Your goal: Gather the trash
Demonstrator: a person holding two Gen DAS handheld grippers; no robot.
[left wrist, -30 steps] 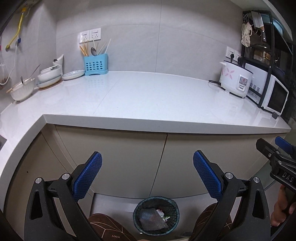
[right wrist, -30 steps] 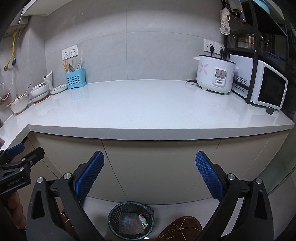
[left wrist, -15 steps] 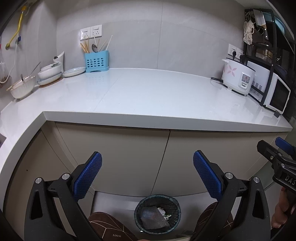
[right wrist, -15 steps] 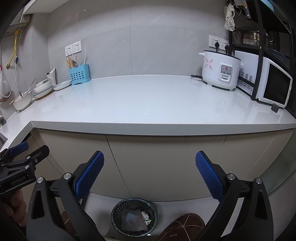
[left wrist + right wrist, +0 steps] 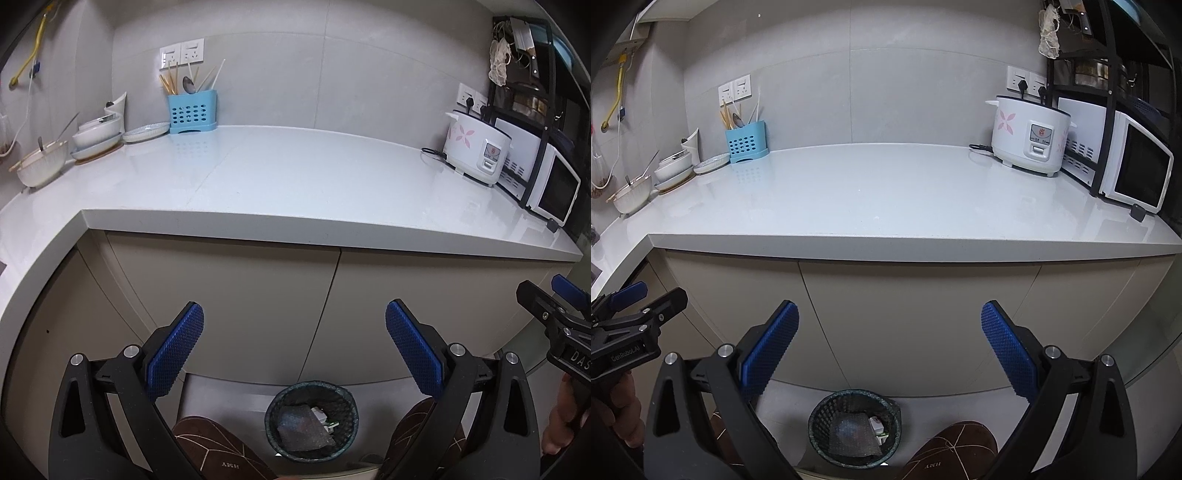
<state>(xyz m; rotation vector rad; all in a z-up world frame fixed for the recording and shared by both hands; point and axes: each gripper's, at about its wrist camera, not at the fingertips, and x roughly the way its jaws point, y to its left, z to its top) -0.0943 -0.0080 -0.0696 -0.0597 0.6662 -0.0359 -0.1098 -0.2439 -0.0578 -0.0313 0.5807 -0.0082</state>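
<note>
A round dark mesh trash bin (image 5: 312,421) stands on the floor in front of the cabinets; it also shows in the right wrist view (image 5: 855,428). Inside lie a grey bubble-wrap piece (image 5: 301,430) and small white and green scraps (image 5: 325,419). My left gripper (image 5: 294,325) is open and empty, held above the bin. My right gripper (image 5: 890,325) is open and empty, also above the bin. Each gripper shows at the edge of the other's view. The white countertop (image 5: 295,177) carries no loose trash that I can see.
A blue utensil holder (image 5: 191,112), bowls and plates (image 5: 98,134) stand at the back left. A rice cooker (image 5: 1028,136) and a white microwave (image 5: 1134,173) on a black rack stand at the right. Brown slippers (image 5: 955,452) flank the bin.
Both views have tilted up slightly, so the countertop sits lower in frame and the bin has shifted a little. Both grippers stay open and empty.
</note>
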